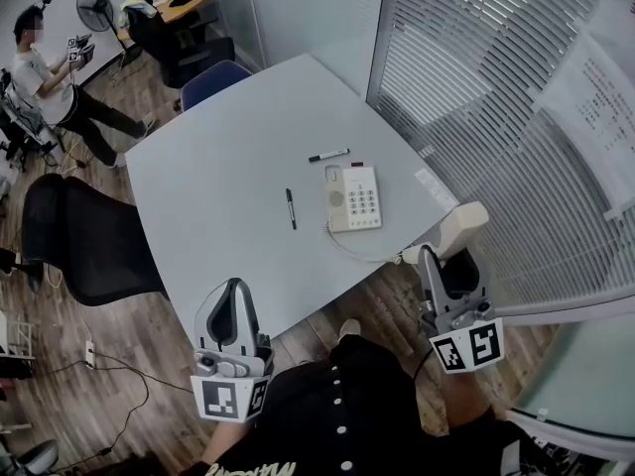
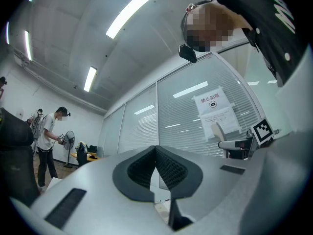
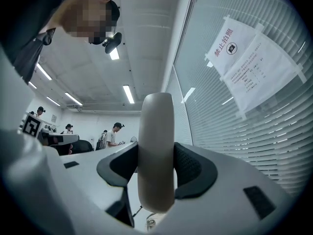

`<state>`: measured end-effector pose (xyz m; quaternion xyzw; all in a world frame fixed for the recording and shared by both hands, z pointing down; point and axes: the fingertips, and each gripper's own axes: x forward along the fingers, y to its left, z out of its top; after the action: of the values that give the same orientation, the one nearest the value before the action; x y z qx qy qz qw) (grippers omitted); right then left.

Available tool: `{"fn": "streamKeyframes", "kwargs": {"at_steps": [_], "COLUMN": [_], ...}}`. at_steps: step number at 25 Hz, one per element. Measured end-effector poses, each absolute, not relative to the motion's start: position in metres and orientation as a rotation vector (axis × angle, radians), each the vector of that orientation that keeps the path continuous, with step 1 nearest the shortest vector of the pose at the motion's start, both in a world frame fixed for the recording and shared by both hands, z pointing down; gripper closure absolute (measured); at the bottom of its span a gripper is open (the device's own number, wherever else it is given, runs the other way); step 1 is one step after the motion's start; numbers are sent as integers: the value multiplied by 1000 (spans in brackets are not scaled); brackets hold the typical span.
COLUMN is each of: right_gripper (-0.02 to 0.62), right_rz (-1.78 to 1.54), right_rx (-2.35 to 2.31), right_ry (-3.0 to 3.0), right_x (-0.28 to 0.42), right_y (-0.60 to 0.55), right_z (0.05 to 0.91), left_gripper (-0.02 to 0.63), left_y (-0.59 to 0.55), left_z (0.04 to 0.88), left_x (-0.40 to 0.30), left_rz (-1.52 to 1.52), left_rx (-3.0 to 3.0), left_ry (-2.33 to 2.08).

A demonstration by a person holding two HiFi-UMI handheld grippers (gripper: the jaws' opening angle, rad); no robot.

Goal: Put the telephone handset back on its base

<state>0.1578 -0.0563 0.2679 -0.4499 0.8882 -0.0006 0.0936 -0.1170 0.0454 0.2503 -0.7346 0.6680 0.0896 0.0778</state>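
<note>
The beige telephone base [image 1: 354, 198] with its keypad lies on the grey table [image 1: 218, 196], right of the middle. Off the table's near right corner, the cream handset [image 1: 457, 228] hangs in the air with my right gripper [image 1: 443, 262] shut on it. In the right gripper view the handset [image 3: 156, 151] stands upright between the dark pads [image 3: 193, 168] of the right gripper [image 3: 156, 169]. A thin cord [image 1: 362, 252] runs from the base toward the handset. My left gripper [image 1: 235, 291] hovers by the table's near edge, shut with nothing in it. The left gripper view shows that gripper [image 2: 155, 164] with its pads meeting.
Two pens [image 1: 328, 155] [image 1: 291, 208] lie on the table left of and behind the base. A black chair [image 1: 84, 241] stands at the left, a blue chair [image 1: 213, 79] at the far side. A glass wall with blinds [image 1: 476, 77] runs along the right. A person [image 1: 40, 77] stands far left.
</note>
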Motion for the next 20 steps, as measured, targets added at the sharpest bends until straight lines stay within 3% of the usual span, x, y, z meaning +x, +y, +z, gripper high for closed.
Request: {"fn": "streamKeyframes", "kwargs": {"at_steps": [20], "right_gripper": [362], "right_rz": [-142], "right_rx": [-1237], "right_ry": [2707], "right_x": [174], "right_y": [-136], "right_z": [293], "left_gripper": [592], "left_y": [-14], "left_z": [258], "left_x": [-77], "left_rz": [181], "left_rx": [-2184], "left_ry": [2090]}}
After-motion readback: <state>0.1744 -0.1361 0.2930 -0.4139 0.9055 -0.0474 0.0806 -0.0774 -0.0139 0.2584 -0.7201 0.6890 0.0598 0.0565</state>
